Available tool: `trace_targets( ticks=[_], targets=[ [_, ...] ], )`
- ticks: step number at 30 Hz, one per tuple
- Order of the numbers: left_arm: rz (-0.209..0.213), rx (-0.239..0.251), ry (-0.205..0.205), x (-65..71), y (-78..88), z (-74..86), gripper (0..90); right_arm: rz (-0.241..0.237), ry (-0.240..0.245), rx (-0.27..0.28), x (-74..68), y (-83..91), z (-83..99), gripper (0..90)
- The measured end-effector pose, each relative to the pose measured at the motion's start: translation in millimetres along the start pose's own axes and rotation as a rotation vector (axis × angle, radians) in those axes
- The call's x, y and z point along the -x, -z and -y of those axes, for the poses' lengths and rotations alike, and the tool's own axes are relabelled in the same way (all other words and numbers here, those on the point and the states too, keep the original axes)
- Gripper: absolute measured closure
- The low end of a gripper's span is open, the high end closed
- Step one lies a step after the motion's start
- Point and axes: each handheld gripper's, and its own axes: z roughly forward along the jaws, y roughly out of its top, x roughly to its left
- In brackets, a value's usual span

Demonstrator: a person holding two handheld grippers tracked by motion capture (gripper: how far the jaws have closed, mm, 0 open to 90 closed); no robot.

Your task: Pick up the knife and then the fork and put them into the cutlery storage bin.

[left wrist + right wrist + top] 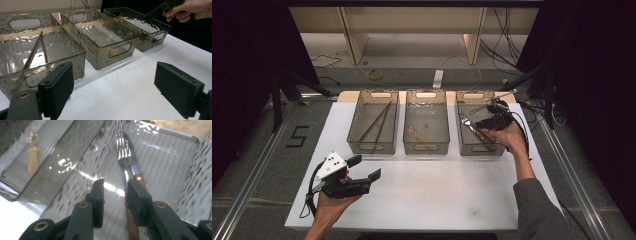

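Note:
Three clear grey bins stand in a row at the back of the white table. The right bin holds a fork and a knife, both with brown wooden handles, lying flat on its floor. My right gripper hangs low inside this bin, its jaws a little apart. The fork's handle runs just under the right jaw, and the pads do not press on it. My left gripper is held over the table's front left, jaws wide open and empty.
The left bin holds a pair of dark chopsticks. A pale wooden spoon lies in the middle bin. Bare white table stretches in front of the bins. Dark curtains and metal rails flank the table.

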Motion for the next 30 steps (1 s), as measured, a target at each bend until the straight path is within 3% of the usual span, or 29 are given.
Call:
trace_targets(
  ticks=[10,21,30],
  targets=[
    [0.001,-0.001,0.001,-0.1,-0.6,0.3,15.5,-0.042,0.007,0.045,-7.8,9.5,2.4,52.2],
    [0.003,-0.002,-0.001,0.5,-0.8,0.2,15.6,-0.075,0.047,0.148,-39.1,30.7,12.9,25.7],
    [0.004,-0.003,-0.003,1.5,-1.1,0.0,15.5,-0.115,0.054,0.230,-60.8,41.0,34.9,20.0]
  ],
)
